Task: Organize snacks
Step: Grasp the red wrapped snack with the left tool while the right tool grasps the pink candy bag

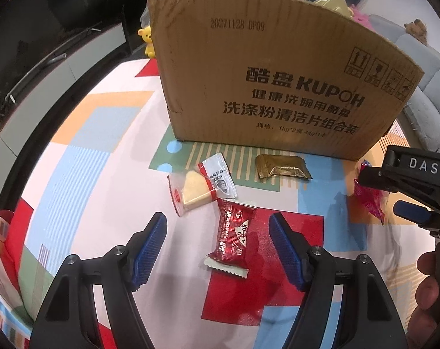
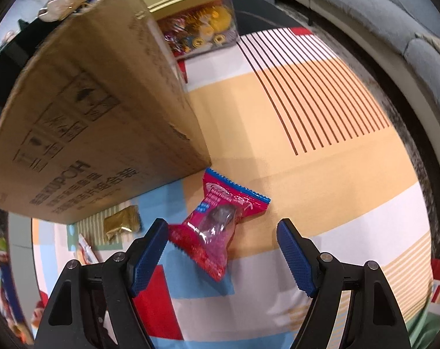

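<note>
My left gripper (image 1: 218,224) is open, its blue pads either side of a dark red snack packet (image 1: 231,240) lying on the patterned cloth. Beyond it lie a clear packet with a pale yellow wedge (image 1: 195,190), a white sachet (image 1: 220,179) and a gold packet (image 1: 282,167). A cardboard box (image 1: 278,72) stands behind them. My right gripper (image 2: 221,226) is open over a pink-red candy packet (image 2: 220,222) beside the box's corner (image 2: 98,116). The right gripper (image 1: 409,186) and that packet (image 1: 368,200) show at right in the left wrist view.
A gold-lidded clear tin of sweets (image 2: 196,20) stands behind the box. A grey sofa (image 2: 365,8) curves around the table's far side. A yellow plush toy (image 1: 147,40) sits left of the box. A dark cabinet (image 1: 45,58) runs along the left.
</note>
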Demonstrator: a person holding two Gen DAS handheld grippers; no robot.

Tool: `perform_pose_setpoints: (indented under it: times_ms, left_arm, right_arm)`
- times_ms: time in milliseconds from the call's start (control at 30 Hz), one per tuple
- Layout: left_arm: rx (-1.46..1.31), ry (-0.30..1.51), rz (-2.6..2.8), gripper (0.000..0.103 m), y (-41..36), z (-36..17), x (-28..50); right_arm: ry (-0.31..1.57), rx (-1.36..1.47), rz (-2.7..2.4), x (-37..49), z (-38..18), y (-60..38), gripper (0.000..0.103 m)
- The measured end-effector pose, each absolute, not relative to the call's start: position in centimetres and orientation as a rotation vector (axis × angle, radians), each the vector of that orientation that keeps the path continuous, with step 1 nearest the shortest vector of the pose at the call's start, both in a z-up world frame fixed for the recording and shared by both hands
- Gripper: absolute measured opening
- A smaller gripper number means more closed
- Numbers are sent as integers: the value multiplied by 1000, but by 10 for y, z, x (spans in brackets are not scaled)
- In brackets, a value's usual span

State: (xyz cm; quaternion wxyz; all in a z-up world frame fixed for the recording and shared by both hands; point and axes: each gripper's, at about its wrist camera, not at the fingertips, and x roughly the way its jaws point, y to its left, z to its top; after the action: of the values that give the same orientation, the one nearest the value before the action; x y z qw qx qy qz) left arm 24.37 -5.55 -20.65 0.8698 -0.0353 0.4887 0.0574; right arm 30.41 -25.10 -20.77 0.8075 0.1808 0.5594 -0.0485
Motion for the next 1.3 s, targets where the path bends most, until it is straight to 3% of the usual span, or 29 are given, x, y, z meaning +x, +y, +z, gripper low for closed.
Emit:
perform_pose_setpoints:
  times_ms: [100, 267, 400, 467, 567, 700, 800, 1300]
  left_arm:
    - [-90, 1041, 119, 69, -55, -213, 247]
    - [-111, 1072, 106, 52, -54, -223, 249]
    - [-114, 1074, 104, 42, -53, -228, 249]
    - [-117, 1070, 100, 36, -53, -228, 248]
    - [-106, 1062, 84, 22, -55, -227, 248]
    - [-100, 1058, 72, 21, -57, -227, 248]
    - [-102, 1060, 69, 21, -57, -226, 245]
    - [-102, 1011, 54, 21, -54, -202, 231]
  right_arm:
    - [1203, 395, -109, 309, -211, -251, 78]
    - [1216, 367, -121, 313, -218, -249, 77]
    - [1200, 321, -136, 312, -219, -244, 63]
    - [1193, 317, -130, 310, -218, -243, 61]
    - [1184, 302, -128, 307, -217, -241, 52]
    - [1173, 299, -111, 304, -218, -240, 49]
    - [1161, 291, -99, 300, -213, -238, 40]
    - [1094, 232, -54, 270, -182, -225, 38]
